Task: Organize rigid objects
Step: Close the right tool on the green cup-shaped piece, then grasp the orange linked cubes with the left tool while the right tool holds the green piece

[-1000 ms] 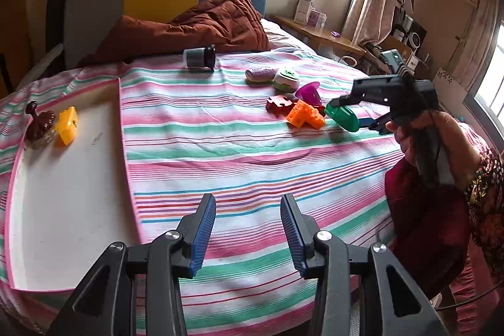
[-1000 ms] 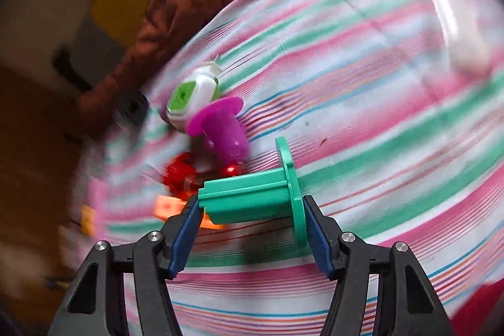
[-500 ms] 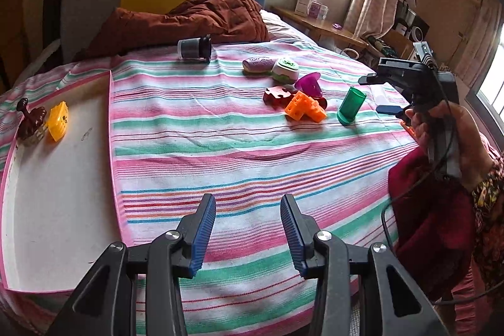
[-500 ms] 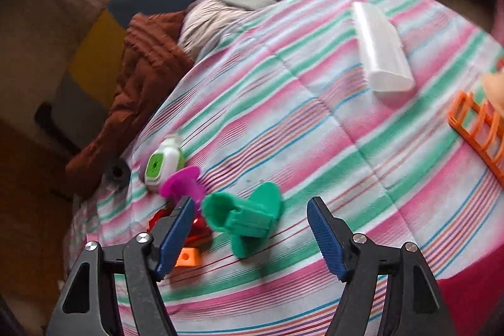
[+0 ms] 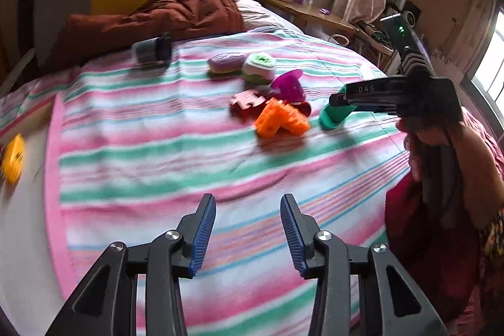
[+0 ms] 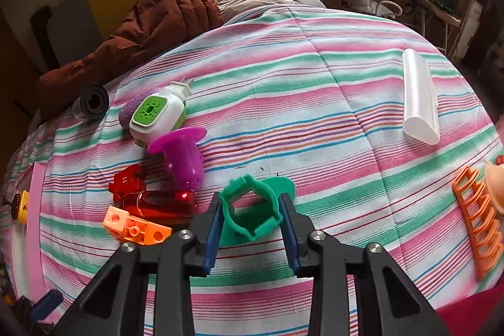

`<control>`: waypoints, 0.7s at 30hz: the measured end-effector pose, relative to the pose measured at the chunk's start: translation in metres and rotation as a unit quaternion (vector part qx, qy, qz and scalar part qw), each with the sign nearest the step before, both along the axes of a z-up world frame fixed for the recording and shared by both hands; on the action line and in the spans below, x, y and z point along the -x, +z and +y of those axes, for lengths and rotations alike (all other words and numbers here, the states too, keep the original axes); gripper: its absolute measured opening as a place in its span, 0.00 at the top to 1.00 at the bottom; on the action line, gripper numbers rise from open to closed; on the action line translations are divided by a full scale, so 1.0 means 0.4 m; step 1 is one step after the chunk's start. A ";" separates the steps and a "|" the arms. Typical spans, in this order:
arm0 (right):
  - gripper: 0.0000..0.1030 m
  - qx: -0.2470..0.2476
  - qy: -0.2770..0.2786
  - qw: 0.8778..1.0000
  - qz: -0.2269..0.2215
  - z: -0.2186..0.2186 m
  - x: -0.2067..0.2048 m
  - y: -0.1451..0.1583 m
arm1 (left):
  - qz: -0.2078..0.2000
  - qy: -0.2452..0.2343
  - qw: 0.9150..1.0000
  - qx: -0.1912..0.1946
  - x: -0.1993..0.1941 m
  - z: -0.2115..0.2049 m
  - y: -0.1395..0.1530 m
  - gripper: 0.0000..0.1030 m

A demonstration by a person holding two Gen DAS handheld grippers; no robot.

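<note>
Green hollow piece (image 6: 250, 214) pinched, right gripper (image 6: 251, 230), right wrist view only

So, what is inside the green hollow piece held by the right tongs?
The green hollow piece looks empty: striped bedsheet shows through its open end. The right tongs cover its outer sides.

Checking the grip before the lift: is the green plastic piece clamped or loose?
Clamped. The right gripper has just closed; its jaws press both sides of the green plastic piece, open end toward the camera.
</note>
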State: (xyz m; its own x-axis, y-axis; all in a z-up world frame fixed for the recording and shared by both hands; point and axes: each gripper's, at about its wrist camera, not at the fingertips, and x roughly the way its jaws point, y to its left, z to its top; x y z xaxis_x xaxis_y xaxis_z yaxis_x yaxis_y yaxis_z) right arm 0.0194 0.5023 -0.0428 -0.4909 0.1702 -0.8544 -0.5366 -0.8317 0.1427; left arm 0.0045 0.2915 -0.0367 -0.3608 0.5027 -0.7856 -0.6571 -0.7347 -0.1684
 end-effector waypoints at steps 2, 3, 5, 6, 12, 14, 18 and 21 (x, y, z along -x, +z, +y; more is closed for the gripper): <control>0.70 -0.010 0.009 1.000 -0.002 -0.013 0.004 0.007 | 0.007 -0.007 1.000 0.000 0.014 0.037 0.007 0.58; 0.70 -0.010 0.012 1.000 -0.005 -0.016 0.004 0.005 | 0.010 -0.009 1.000 0.002 0.026 0.060 0.012 0.58; 0.70 -0.011 0.015 1.000 -0.006 -0.019 0.006 0.004 | 0.020 -0.007 1.000 0.004 0.054 0.104 0.027 0.58; 0.70 -0.010 0.015 1.000 -0.007 -0.019 0.007 0.004 | 0.021 -0.009 1.000 0.000 0.066 0.118 0.031 0.58; 0.70 -0.004 0.013 1.000 -0.003 -0.014 0.004 0.002 | 0.008 0.011 1.000 0.027 0.170 0.238 0.005 0.57; 0.70 -0.005 0.014 1.000 -0.003 -0.013 0.005 0.002 | -0.013 0.011 0.999 0.045 0.194 0.264 -0.024 0.57; 0.70 -0.005 0.014 1.000 -0.003 -0.013 0.005 0.002 | -0.028 0.014 0.999 0.022 0.182 0.229 -0.032 0.53; 0.70 -0.003 0.014 1.000 -0.002 -0.012 0.004 0.002 | -0.014 -0.002 1.000 0.025 0.140 0.197 -0.036 0.51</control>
